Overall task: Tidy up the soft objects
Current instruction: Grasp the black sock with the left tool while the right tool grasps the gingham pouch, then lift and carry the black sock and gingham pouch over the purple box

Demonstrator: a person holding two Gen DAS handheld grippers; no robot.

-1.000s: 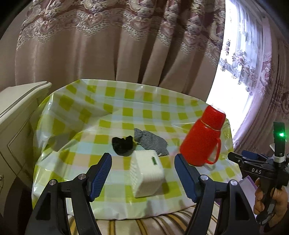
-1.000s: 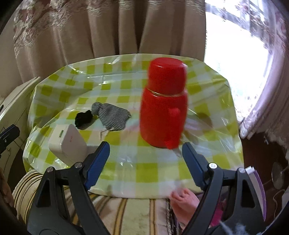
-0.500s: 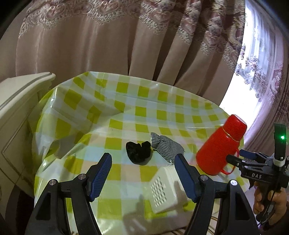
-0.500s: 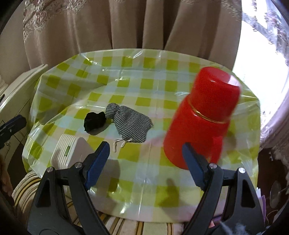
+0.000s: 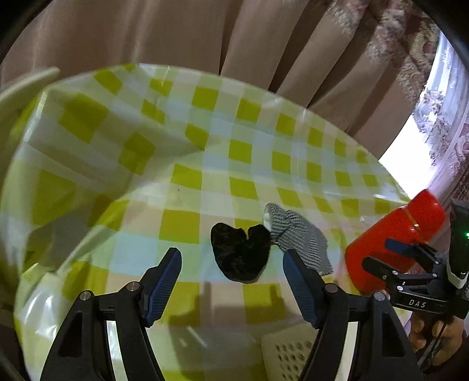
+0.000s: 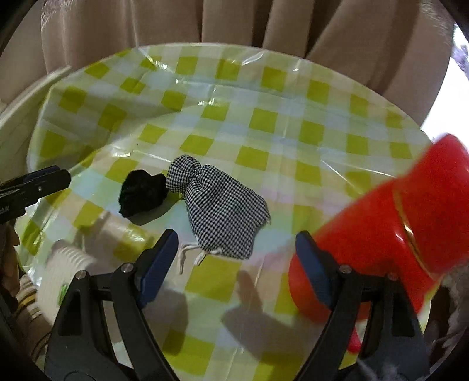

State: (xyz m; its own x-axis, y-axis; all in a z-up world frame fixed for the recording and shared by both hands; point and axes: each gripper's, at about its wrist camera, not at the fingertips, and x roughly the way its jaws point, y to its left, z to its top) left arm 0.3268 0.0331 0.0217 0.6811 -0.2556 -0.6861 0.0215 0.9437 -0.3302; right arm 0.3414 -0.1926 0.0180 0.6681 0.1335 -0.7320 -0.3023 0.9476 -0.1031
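Blue-padded left hand-held gripper [image 5: 231, 281] and right hand-held gripper [image 6: 234, 263] both tilt downward, spread, empty.

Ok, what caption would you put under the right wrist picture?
Open right gripper hovers above a checked pouch beside a black cloth and red flask.

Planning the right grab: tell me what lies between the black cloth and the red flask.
The checked drawstring pouch lies between black cloth and red flask, touching the cloth; right wrist view.

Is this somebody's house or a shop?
Most likely a room in a home: a table under a green-checked plastic tablecloth, long beige curtains by a window, and a red thermos flask.
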